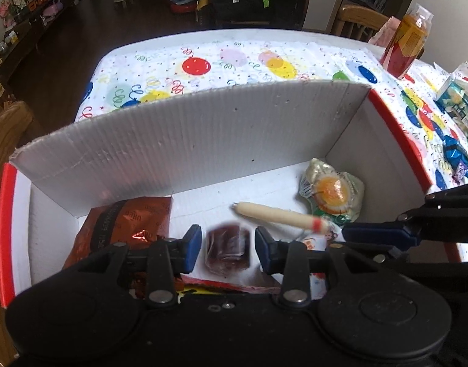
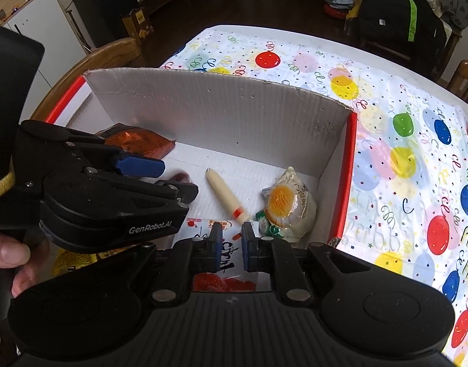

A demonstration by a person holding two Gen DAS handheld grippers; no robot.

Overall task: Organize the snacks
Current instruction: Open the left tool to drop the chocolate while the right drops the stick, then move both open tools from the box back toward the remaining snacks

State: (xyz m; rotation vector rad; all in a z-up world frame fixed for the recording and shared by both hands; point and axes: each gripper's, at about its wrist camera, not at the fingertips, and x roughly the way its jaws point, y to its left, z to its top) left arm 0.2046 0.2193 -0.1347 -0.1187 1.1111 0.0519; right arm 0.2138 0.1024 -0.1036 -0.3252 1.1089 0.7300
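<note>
Nearest to you, your left gripper [image 1: 228, 246] hangs low inside the box [image 1: 203, 140] w/ its blue pads [image 1: 192, 246] spread apart; a small dark-red wrapped snack [image 1: 228, 249] sits blurred in the gap between them, touching neither as far as can be told, so it looks just let go or mid-drop, can't tell which. Your right gripper [image 2: 231, 244] sits at the box's near-right corner, jaws parted a little w/ nothing between them, over a flat white packet w/ red print [image 2: 224, 253] on the box floor. A hand [image 2: 10, 260] shows at the left edge of the right-wrist view, holding the left tool. A bit further in: a cream sausage stick w/ a red band [image 2: 223, 192] lies on the white floor, its banded end near the round pack w/ an orange centre [image 2: 287, 205] by the right wall. An orange foil bag [image 1: 127, 229] lies at the left side. Beyond the tall back flap, the balloon-print tablecloth [image 1: 203, 67] runs to the far edge. To the right, outside the box, more snacks wait: a blue wrapper [image 1: 455, 156], a pale green pack [image 1: 457, 104], and an orange bottle [image 1: 406, 46]. Likely step: loading snacks into the box. Next move prob. needs the left tool lifted clear and one gripper sent out right for a loose item.
</note>
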